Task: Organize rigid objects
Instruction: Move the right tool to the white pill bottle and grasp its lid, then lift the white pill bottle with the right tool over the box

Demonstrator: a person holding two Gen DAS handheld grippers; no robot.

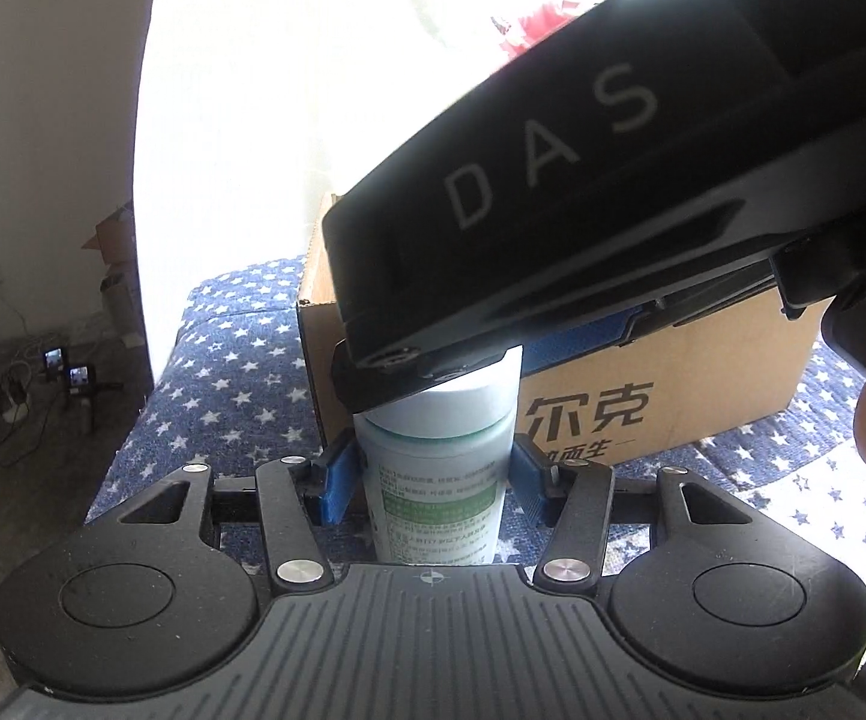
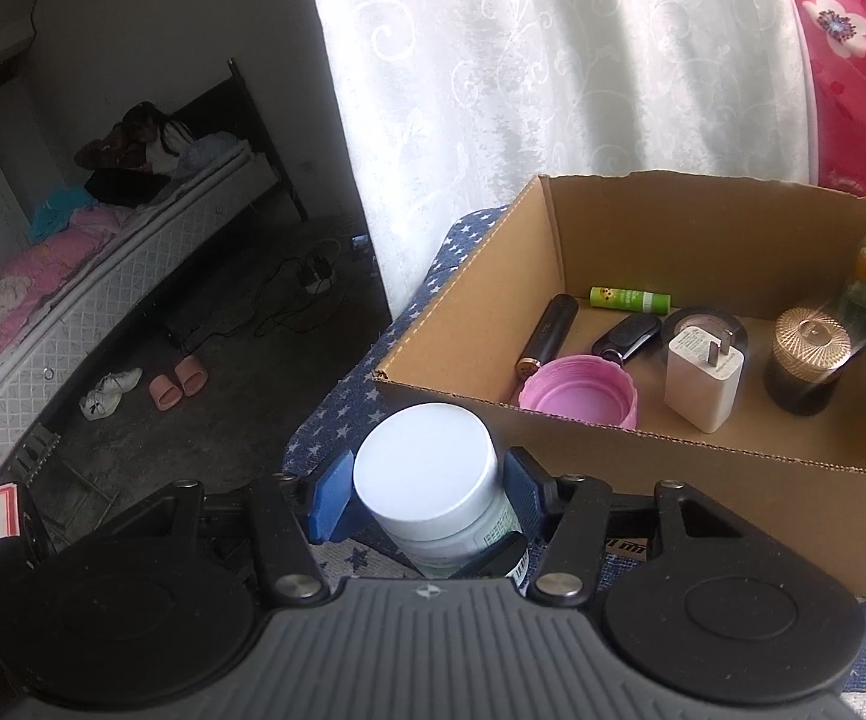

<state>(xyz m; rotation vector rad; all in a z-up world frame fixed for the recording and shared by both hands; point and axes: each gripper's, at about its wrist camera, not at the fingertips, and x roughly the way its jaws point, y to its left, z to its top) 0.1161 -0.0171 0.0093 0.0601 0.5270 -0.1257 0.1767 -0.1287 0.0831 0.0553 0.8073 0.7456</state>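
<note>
both grippers (image 1: 433,480) (image 2: 426,495) clamp one white bottle (image 1: 442,480) beside cardboard box (image 2: 733,468).

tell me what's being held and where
The white bottle: left gripper clamps its labelled body; right gripper brackets its cap, grip unclear.

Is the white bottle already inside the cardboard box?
No, the white bottle stands outside the cardboard box, on the starred cloth before its near wall.
</note>
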